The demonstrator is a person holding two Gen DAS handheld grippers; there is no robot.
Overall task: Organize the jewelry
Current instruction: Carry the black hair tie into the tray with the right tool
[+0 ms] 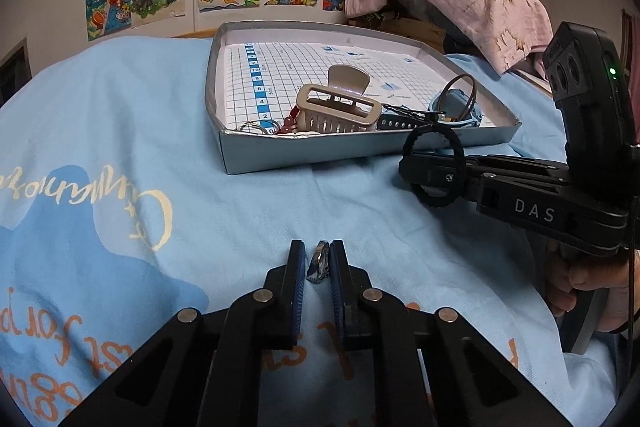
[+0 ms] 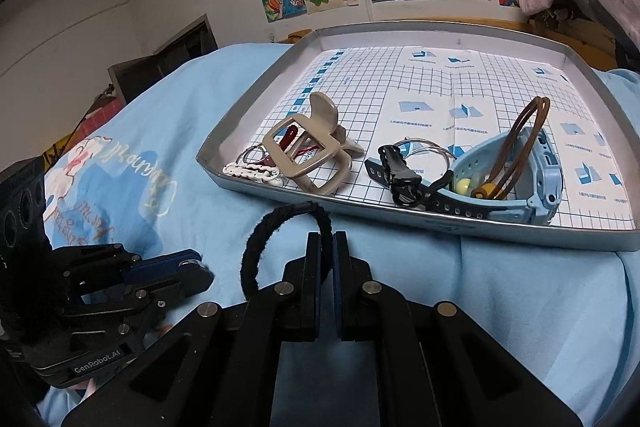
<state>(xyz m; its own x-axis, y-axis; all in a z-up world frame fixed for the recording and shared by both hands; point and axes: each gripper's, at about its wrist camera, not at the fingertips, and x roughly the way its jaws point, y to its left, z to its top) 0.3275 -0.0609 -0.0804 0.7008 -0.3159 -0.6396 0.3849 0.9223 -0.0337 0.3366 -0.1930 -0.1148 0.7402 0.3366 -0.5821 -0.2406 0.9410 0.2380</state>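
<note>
Jaws of your left gripper (image 1: 317, 263) are clenched on a small metal piece (image 1: 319, 262), so lift it straight before swinging ahead to the tray (image 1: 360, 147). Your right gripper (image 2: 327, 259) pinches the black hair tie (image 2: 256, 247); carry it forward over the near rim, then release

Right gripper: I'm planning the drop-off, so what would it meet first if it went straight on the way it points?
Probably the near wall of the tray. The right gripper, shut on the black hair tie, points down toward it across blue cloth; depth is unclear, so it might meet the cloth first.
</note>
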